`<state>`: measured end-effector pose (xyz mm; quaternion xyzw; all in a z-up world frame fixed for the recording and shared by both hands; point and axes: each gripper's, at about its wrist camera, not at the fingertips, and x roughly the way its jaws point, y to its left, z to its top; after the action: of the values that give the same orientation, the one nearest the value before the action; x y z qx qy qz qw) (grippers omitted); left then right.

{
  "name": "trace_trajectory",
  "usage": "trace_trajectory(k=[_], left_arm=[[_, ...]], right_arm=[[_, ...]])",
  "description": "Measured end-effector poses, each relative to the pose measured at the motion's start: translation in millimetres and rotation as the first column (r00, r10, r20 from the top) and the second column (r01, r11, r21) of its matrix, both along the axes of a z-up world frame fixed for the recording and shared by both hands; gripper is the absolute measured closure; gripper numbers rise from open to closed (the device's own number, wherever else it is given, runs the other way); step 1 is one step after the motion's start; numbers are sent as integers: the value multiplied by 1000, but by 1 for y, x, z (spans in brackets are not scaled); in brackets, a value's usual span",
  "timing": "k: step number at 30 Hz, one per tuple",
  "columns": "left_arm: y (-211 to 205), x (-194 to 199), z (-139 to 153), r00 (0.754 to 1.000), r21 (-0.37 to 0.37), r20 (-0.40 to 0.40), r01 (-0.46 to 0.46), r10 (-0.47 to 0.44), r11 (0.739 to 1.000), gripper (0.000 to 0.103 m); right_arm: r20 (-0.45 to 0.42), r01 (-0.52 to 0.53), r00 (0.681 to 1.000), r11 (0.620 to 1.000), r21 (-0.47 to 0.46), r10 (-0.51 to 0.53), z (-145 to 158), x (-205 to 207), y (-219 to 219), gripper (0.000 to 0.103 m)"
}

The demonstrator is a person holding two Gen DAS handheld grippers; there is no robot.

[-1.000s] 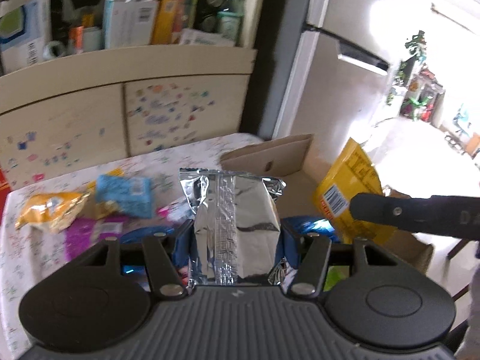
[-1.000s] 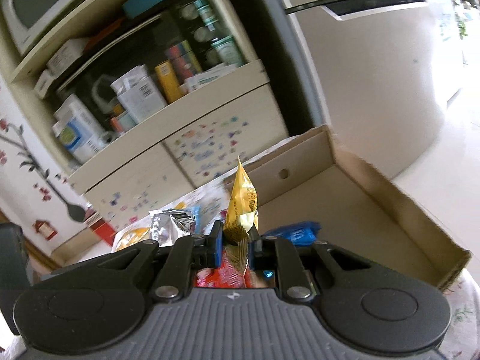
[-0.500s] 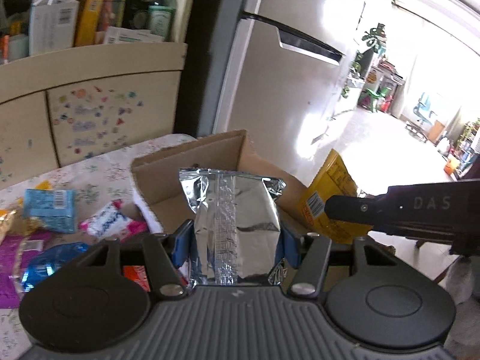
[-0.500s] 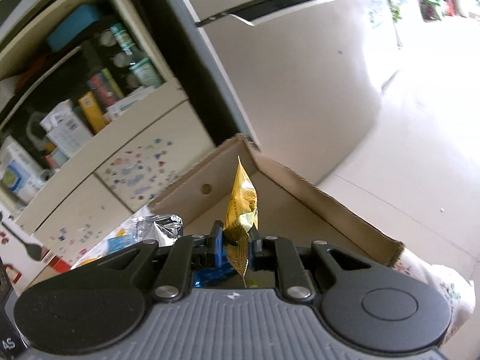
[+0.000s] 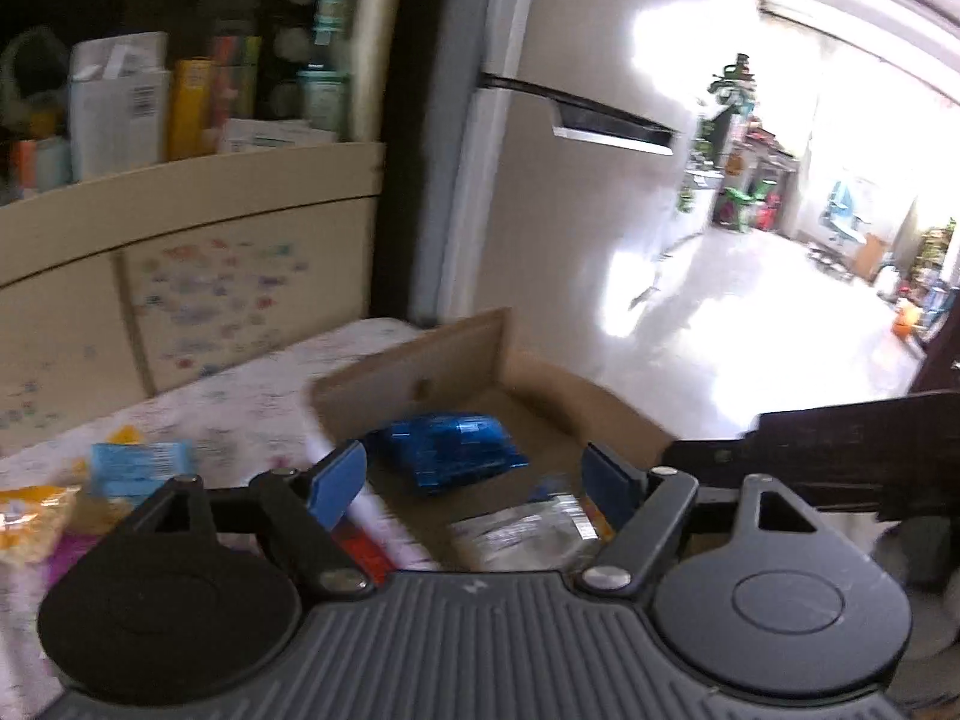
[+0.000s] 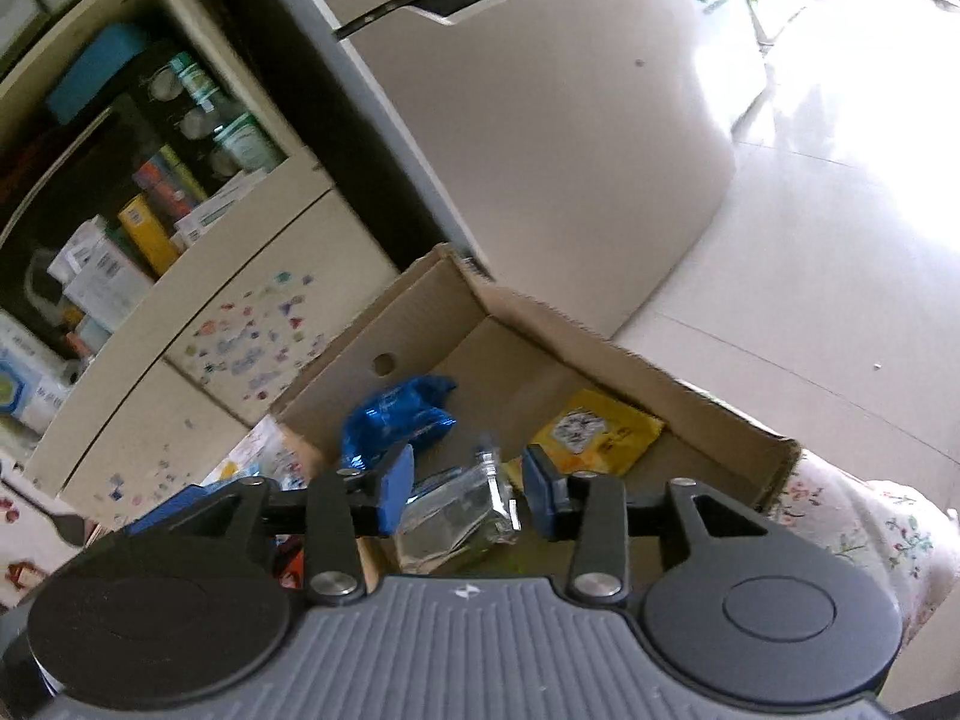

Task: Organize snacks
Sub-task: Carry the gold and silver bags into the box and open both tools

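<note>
Both grippers hover over the cardboard box (image 6: 606, 354), left gripper (image 5: 477, 477) and right gripper (image 6: 468, 492) spread wide, holding nothing. Silver packet (image 6: 462, 510), yellow packet (image 6: 600, 432), blue packet (image 6: 396, 411) lie inside. Drop step looks complete. Next: reach for packets left on the table (image 5: 240, 408).

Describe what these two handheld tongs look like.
Both the left tongs and right tongs look alike: black linkage arms with silver pivot screws, blue pads at the tips, a ribbed grey body bearing a small white mark, and round black discs on each side.
</note>
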<state>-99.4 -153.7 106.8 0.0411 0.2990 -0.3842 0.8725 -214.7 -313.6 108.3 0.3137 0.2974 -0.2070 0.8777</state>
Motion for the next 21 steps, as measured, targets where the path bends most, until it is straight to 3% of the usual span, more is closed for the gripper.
trace_trajectory(k=[7, 14, 21], left_arm=[[33, 11, -15, 999, 94, -7, -40, 40, 995, 24], [34, 3, -52, 998, 214, -34, 55, -49, 975, 24], [17, 6, -68, 998, 232, -1, 66, -68, 970, 21]], right_arm=[[7, -87, 996, 996, -34, 87, 5, -1, 20, 46], [-43, -160, 986, 987, 24, 161, -9, -24, 39, 41], [-58, -202, 977, 979, 27, 203, -16, -38, 59, 41]])
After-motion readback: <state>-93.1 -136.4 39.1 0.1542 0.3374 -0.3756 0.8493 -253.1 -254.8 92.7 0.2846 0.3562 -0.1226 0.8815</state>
